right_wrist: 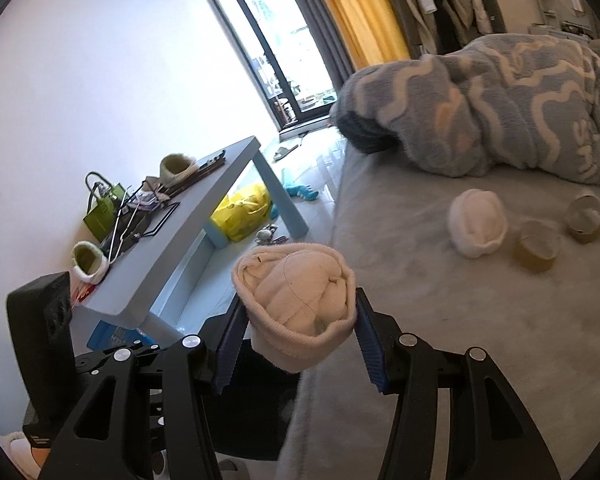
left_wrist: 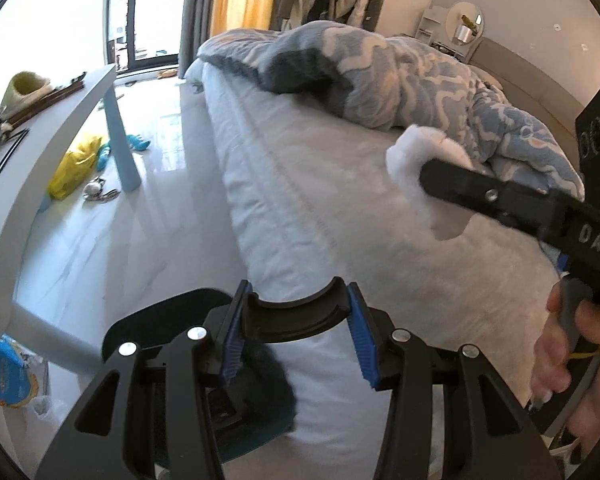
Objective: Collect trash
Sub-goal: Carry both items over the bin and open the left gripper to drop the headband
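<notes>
The left tool (left_wrist: 296, 334), low at the bed's near edge, has its blue-padded jaws closed on a stiff black curved plastic piece (left_wrist: 294, 312) that spans the gap between them; it looks like a rim or handle of a dark container below, though the view is too cramped to be sure what it belongs to. Being rigid and thin, that piece should hold firm across its ends and will not crush. Further right, the right tool (right_wrist: 300, 330) holds a cream-white rolled bundle of soft knitted cloth (right_wrist: 296, 300) pinched between its pads at a middling opening, lifted clear above the edge of the pale grey bed (right_wrist: 440, 320). The bundle is plainly light and squashy: it dents where the pads bear on it, and its folded cuff sags below them, so a grip across the thick middle is safer than one on the loose hem, which could unroll. Still on the bed, further right, lies a second white rolled cloth bundle (right_wrist: 478, 222), just as soft and best taken across its belly. Just beside it stand two short translucent yellowish tape rolls (right_wrist: 538, 250), one upright and one tilted; these look light and fairly stiff, smooth enough to slip, and are best gripped across the outer wall, not by a thin edge.
</notes>
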Motion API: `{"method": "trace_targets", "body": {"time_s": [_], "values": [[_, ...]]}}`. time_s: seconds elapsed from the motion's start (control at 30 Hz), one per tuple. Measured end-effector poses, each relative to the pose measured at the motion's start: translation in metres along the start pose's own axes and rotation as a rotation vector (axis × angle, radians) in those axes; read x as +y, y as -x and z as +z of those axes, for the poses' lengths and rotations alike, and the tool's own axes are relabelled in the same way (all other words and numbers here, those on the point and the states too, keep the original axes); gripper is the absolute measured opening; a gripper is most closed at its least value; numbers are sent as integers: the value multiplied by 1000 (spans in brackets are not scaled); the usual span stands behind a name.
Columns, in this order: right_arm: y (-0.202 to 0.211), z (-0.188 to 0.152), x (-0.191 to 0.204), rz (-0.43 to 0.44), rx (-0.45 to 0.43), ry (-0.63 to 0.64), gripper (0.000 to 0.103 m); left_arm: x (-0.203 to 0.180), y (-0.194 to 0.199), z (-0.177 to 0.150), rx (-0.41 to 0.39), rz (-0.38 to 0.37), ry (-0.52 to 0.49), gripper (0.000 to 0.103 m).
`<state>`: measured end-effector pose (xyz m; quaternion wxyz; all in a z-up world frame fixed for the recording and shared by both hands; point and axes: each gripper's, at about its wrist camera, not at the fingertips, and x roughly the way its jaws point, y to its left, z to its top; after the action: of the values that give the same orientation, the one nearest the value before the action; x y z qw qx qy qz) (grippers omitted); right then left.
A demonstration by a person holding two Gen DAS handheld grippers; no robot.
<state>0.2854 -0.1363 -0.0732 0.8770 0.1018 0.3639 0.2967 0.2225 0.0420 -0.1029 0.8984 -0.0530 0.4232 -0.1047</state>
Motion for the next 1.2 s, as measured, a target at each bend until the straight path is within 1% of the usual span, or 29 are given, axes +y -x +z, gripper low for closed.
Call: {"method": "trace_targets", "body": {"time_s": [0.17, 0.3, 0.4, 0.5, 0.67, 0.77, 0.8, 0.87, 0.93, 1.0, 1.07, 1.2], "values": [[-12, -5, 25, 9, 20, 31, 53, 32, 2, -14, 31, 27, 36, 50], [-23, -9, 43, 18, 42, 55, 53, 52, 0, -25, 57, 63, 37, 51], [-34, -12, 59, 31, 61, 83, 53, 68, -4, -33, 92, 61, 61, 51], [-42, -13, 68, 38, 75, 96, 53, 82, -9, -40, 131, 82, 73, 51], [-57, -16, 82, 50, 101, 109, 53, 105, -17, -55, 200, 83, 127, 51], [-63, -16, 92, 61, 112, 111, 53, 120, -19, -62, 226, 78, 163, 55], [-64, -16, 94, 62, 115, 114, 53, 123, -19, -63, 229, 82, 168, 60], [-68, -17, 98, 62, 125, 117, 53, 128, -18, -65, 234, 85, 175, 65], [-74, -19, 101, 61, 144, 122, 53, 131, -15, -66, 234, 88, 169, 66], [-83, -24, 103, 53, 171, 129, 53, 133, -12, -67, 226, 79, 169, 72], [-90, -28, 103, 47, 192, 131, 53, 134, -7, -66, 219, 71, 166, 73], [-103, -34, 106, 31, 221, 127, 53, 137, 2, -63, 189, 86, 157, 73]]}}
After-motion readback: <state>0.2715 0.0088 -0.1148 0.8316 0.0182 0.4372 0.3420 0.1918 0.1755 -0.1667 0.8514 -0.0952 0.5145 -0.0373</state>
